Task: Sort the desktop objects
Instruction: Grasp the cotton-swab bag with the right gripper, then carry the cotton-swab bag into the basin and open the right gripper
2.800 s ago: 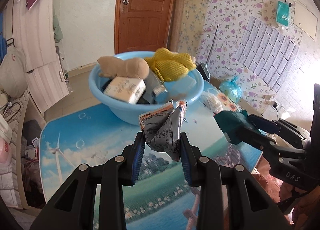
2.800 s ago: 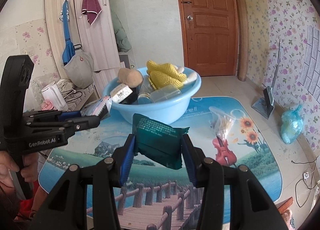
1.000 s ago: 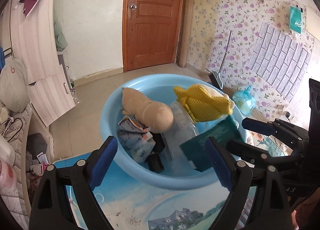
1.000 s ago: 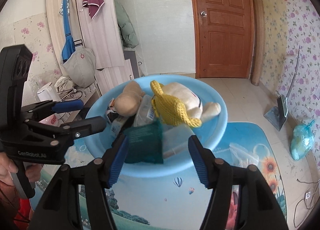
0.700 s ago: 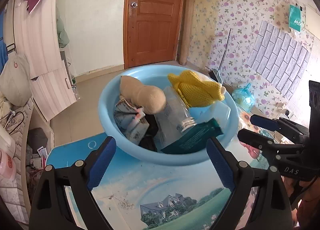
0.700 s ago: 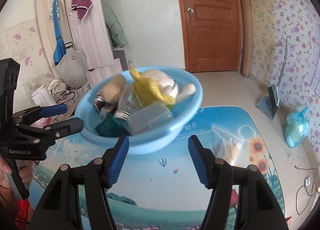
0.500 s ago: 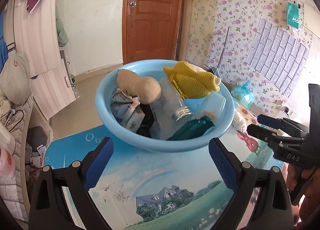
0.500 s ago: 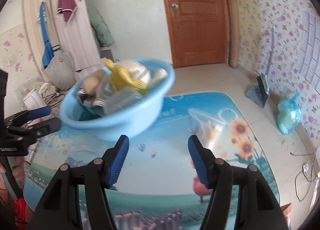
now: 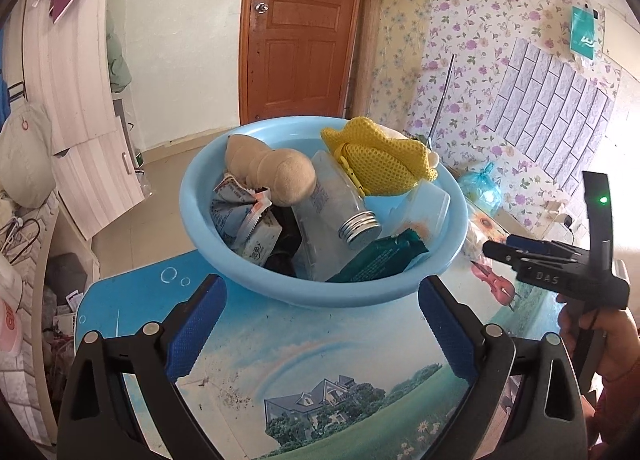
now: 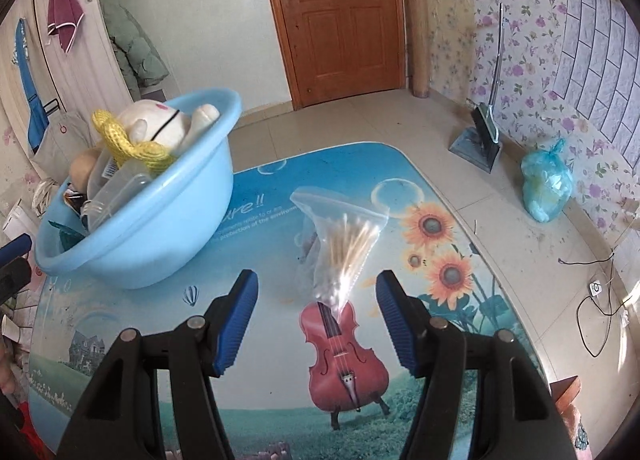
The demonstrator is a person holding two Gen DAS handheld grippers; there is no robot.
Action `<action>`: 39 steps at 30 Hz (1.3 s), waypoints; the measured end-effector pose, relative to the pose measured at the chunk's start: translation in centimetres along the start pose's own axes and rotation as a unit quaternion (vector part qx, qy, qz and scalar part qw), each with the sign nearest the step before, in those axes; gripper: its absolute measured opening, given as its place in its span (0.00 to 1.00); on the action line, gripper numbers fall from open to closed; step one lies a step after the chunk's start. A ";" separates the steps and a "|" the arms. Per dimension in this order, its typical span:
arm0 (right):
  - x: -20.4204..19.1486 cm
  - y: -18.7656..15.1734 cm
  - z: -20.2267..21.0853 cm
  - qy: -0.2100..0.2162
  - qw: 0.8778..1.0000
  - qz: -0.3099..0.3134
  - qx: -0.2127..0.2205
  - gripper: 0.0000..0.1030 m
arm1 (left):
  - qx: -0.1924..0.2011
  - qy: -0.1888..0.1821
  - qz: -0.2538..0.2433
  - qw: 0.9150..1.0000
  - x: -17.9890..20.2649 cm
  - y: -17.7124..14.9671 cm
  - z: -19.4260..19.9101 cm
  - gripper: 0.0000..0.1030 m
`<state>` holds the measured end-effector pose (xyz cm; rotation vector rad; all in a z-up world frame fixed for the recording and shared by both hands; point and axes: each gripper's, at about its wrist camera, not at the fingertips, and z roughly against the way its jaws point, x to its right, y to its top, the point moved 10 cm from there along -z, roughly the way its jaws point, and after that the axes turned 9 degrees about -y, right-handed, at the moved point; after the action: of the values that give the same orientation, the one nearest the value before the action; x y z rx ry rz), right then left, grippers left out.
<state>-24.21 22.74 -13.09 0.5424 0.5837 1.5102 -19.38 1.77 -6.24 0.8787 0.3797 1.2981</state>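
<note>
1. Beside the blue basin (image 10: pixel 160 219), on the picture-printed table (image 10: pixel 256 356), lies a clear bag of cotton swabs (image 10: pixel 344 244), apart from the basin's wall and on its door-facing side's right; it appears to be the last loose item on the table.
2. Basin contents: tan plush toy (image 9: pixel 272 169), yellow mesh pouch (image 9: pixel 380 159), clear jar with a metal lid (image 9: pixel 336 203), dark green packet (image 9: pixel 380 260), crumpled printed wrapper (image 9: pixel 236 207), small white carton (image 9: pixel 260 244), clear lidded box (image 9: pixel 424 207), white plush toy (image 10: pixel 156 123).
3. Handling, judged: the swab bag looks very light, limp and slick; the film would crumple and the sticks slide within. Best hold is likely across the bundled swabs at the bag's narrow end, not the flared empty mouth, which would fold away.
4. Right hand-held gripper (image 10: pixel 316 312): jaws spread wide, nothing between them, poised above the table with the bag's narrow end lying in line between the blue pads (image 10: pixel 236 316). Angled down and forward, away from the basin.
5. Left hand-held gripper (image 9: pixel 320 324): jaws spread wide, empty, held level just short of the basin's near wall, facing it squarely.
6. Person: one hand (image 9: pixel 612 340) seen on the right tool's handle, off to the basin's right.
</note>
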 end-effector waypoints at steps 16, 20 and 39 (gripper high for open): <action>0.1 0.8 0.9 0.005 1.000 -0.005 0.026 0.15 | 0.032 -0.002 0.000 0.999 -0.3 1.2 0.6 1.00; -0.1 2.3 4.0 0.012 0.998 -0.019 0.064 0.15 | 0.035 -0.001 0.006 0.999 -0.3 1.3 0.9 1.00; -13.8 2.4 10.1 0.164 0.974 0.096 0.119 0.14 | 0.050 0.021 0.014 0.998 -1.8 1.0 1.5 1.00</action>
<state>-19.07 9.23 -3.69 0.5476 1.0023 1.7404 -19.51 -0.39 -4.96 0.9447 0.4701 1.3339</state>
